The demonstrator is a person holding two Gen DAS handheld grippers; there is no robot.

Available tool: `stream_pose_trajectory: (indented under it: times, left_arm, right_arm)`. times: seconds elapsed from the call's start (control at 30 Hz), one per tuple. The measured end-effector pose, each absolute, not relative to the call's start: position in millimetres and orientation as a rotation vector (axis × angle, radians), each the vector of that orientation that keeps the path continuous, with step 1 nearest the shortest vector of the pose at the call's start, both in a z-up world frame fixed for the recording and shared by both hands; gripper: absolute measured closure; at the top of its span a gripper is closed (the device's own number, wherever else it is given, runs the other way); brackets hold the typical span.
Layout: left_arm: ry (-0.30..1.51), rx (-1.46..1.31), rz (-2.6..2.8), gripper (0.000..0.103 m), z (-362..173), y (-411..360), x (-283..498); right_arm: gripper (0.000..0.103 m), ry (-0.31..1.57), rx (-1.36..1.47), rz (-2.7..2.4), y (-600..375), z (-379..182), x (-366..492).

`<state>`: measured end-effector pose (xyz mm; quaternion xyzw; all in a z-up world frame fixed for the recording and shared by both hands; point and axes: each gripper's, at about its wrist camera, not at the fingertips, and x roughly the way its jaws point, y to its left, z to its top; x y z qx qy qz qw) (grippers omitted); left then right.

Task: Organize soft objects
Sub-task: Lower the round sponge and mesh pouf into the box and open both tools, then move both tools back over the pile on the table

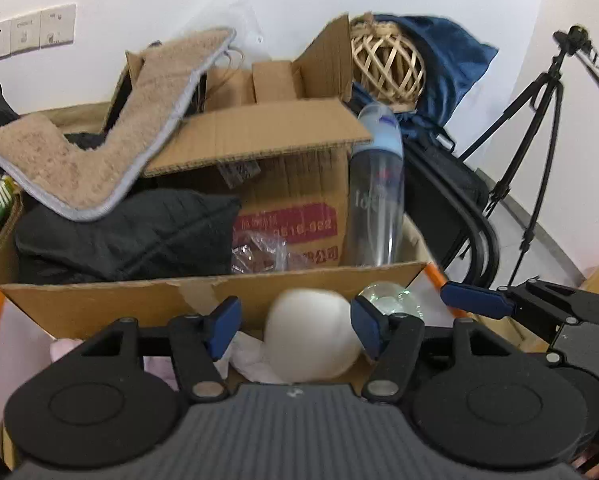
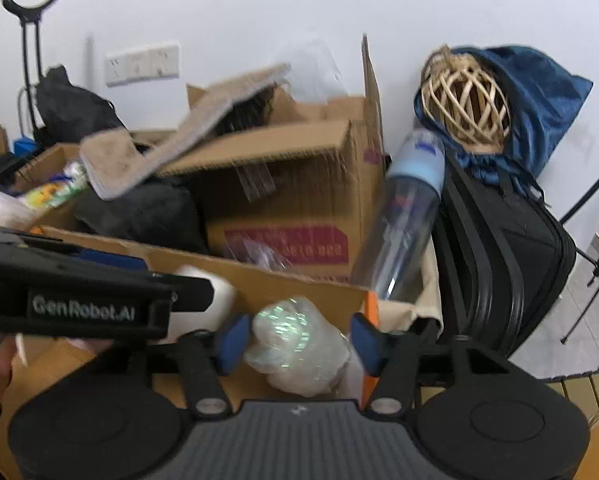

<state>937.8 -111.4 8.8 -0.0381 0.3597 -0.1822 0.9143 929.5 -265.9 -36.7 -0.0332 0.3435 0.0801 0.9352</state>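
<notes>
My left gripper [image 1: 293, 324] hangs open over a near cardboard box [image 1: 99, 304]. A white soft ball [image 1: 311, 340] lies between its blue pads [image 1: 223, 326], with a gap on the left side. My right gripper [image 2: 299, 340] is open too. A crinkly iridescent soft bundle [image 2: 295, 340] sits between its fingers over the same box [image 2: 283, 280], and neither pad clearly presses on it. The white ball [image 2: 219, 300] shows at the left in the right wrist view, partly hidden by the left gripper's black housing [image 2: 83, 308]. One blue finger [image 1: 475, 300] of the right gripper shows at the right in the left wrist view.
Behind the near box lie a black garment [image 1: 127, 236], a tan plush mat [image 1: 99, 152] and a red-labelled carton [image 1: 299, 200]. A clear bottle [image 1: 375, 200] leans there. A wicker ball [image 2: 467, 108] rests on a blue bag above a black suitcase [image 2: 507, 264]. A tripod [image 1: 539, 140] stands right.
</notes>
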Motion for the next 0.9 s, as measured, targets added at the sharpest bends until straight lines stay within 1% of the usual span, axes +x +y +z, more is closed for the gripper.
stream_pose_trajectory:
  times: [0.13, 0.23, 0.3, 0.33, 0.37, 0.4, 0.5, 0.57, 0.6, 0.67, 0.73, 0.83, 0.9]
  left_arm:
    - [0.709, -0.076, -0.325, 0.04, 42, -96, 914]
    - [0.681, -0.036, -0.313, 0.04, 74, -91, 885]
    - [0.653, -0.004, -0.312, 0.039, 99, -87, 857]
    - [0.644, 0.007, -0.314, 0.037, 110, -85, 843]
    - [0.629, 0.014, -0.321, 0.035, 123, -81, 823]
    - [0.605, 0.015, -0.329, 0.032, 136, -75, 801]
    - [0.531, 0.034, -0.352, 0.03, 167, -56, 736]
    - [0.463, 0.062, -0.351, 0.024, 181, -45, 688]
    - [0.422, 0.067, -0.341, 0.02, 185, -39, 661]
    - [0.342, 0.091, -0.332, 0.016, 187, -30, 611]
    - [0.254, 0.119, -0.314, 0.007, 182, -22, 558]
    - [0.152, 0.143, -0.287, 0.002, 164, -10, 488]
    - [0.142, 0.133, -0.268, 0.002, 146, -4, 450]
  right_arm:
    - [0.041, 0.651, -0.077, 0.171, -267, -14, 912]
    - [0.04, 0.629, -0.056, 0.185, -275, 18, 888]
    - [0.036, 0.608, -0.047, 0.186, -282, 43, 864]
    - [0.033, 0.595, -0.035, 0.186, -286, 54, 851]
    - [0.025, 0.578, -0.014, 0.188, -292, 66, 834]
    - [0.019, 0.561, 0.009, 0.193, -298, 78, 812]
    - [0.019, 0.525, 0.007, 0.222, -311, 103, 751]
    - [0.018, 0.498, -0.013, 0.229, -317, 117, 709]
    - [0.017, 0.483, -0.018, 0.231, -319, 121, 691]
    - [0.014, 0.453, -0.018, 0.241, -323, 129, 650]
    - [0.011, 0.42, -0.033, 0.262, -321, 130, 605]
    - [0.008, 0.361, -0.09, 0.284, -315, 121, 543]
    - [0.007, 0.321, -0.134, 0.271, -308, 110, 502]
